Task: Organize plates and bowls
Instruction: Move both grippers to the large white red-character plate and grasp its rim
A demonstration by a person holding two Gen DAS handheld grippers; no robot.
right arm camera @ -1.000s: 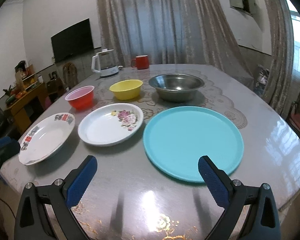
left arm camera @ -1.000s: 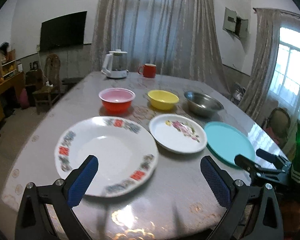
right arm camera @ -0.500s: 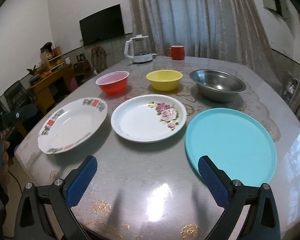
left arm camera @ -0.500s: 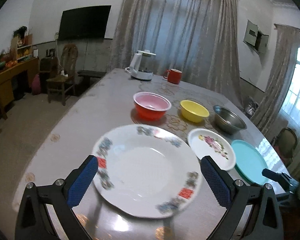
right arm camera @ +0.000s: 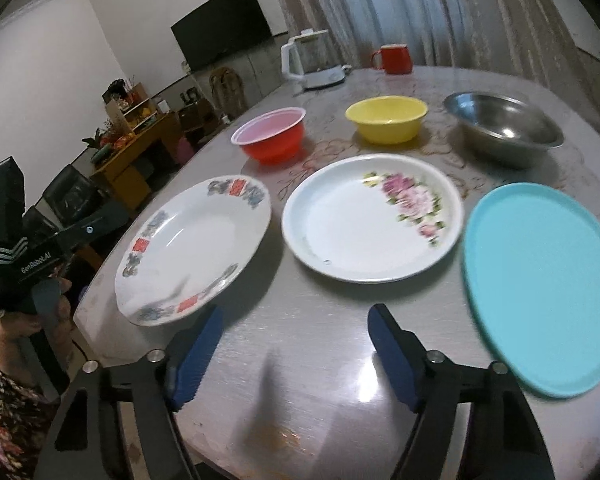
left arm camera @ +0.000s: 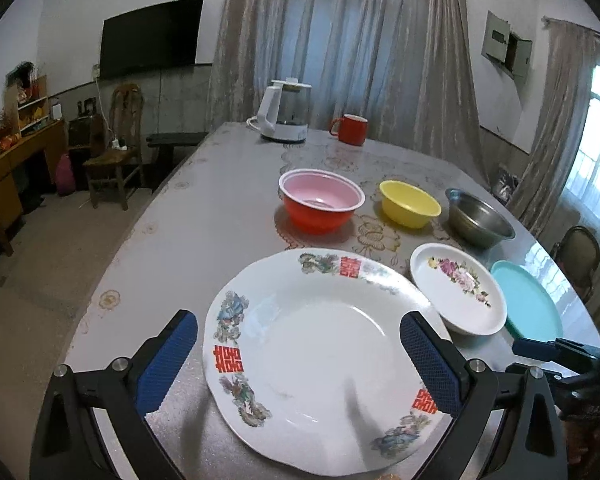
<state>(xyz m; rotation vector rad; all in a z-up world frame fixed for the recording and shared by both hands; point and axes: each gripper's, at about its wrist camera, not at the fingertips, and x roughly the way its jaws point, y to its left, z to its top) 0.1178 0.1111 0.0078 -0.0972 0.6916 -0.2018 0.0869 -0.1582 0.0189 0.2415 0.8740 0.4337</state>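
A large white plate with red and blue patterns (left arm camera: 316, 356) lies at the table's near left; it also shows in the right wrist view (right arm camera: 196, 248). My left gripper (left arm camera: 300, 364) is open, its blue pads either side of this plate, above it. A white floral plate (right arm camera: 372, 216) lies in the middle and a teal plate (right arm camera: 540, 288) at the right. Behind them stand a red bowl (right arm camera: 272, 136), a yellow bowl (right arm camera: 386, 118) and a steel bowl (right arm camera: 504, 128). My right gripper (right arm camera: 296, 356) is open and empty over the table's front edge, below the floral plate.
A white kettle (left arm camera: 284, 110) and a red mug (left arm camera: 350, 130) stand at the far end of the table (left arm camera: 204, 208). Chairs and a wooden cabinet stand on the floor to the left. The left gripper's body shows at the left in the right wrist view (right arm camera: 28, 256).
My left gripper has swung left and closed in over the patterned plate. My right gripper has turned left toward the floral plate, and its jaws have narrowed somewhat.
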